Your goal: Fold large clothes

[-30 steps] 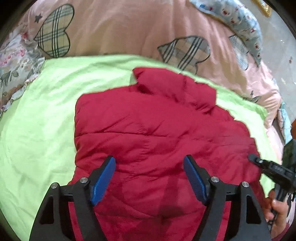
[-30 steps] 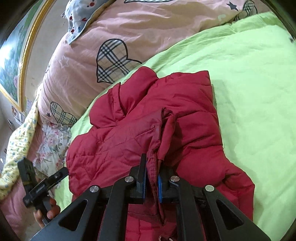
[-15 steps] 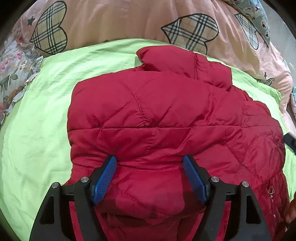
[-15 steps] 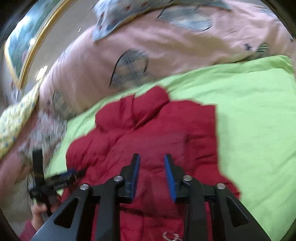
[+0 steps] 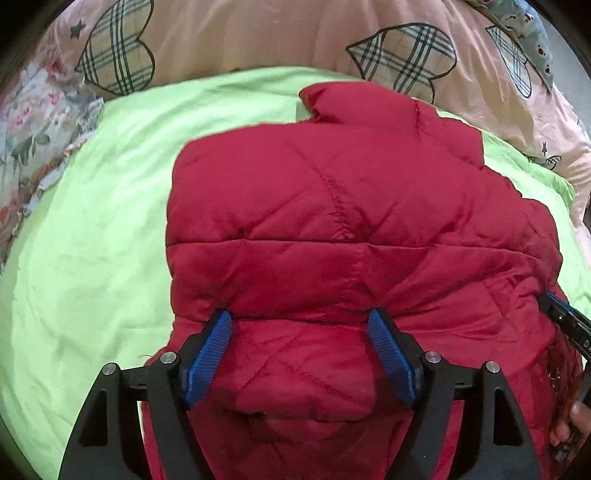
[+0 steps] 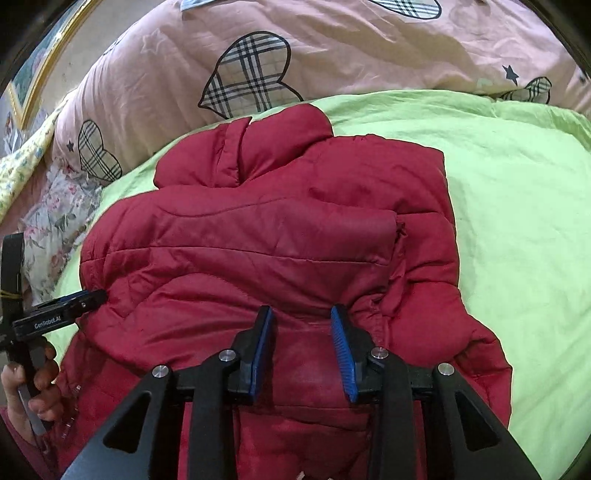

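Note:
A red quilted puffer jacket lies on a lime-green sheet, collar toward the pink duvet. Its sides are folded in over the body. My left gripper is open, its jaws wide apart low over the jacket's near part, holding nothing. My right gripper is open and empty, also low over the jacket. The left gripper also shows in the right wrist view at the jacket's left edge. The right gripper's tip shows in the left wrist view at the jacket's right edge.
A pink duvet with plaid hearts lies behind the jacket. A floral pillow is at the left. A gold picture frame hangs on the wall. Green sheet lies bare right of the jacket.
My right gripper let go of the jacket fold it pinched and opened. Both grippers moved in closer over the jacket, which now lies flatter.

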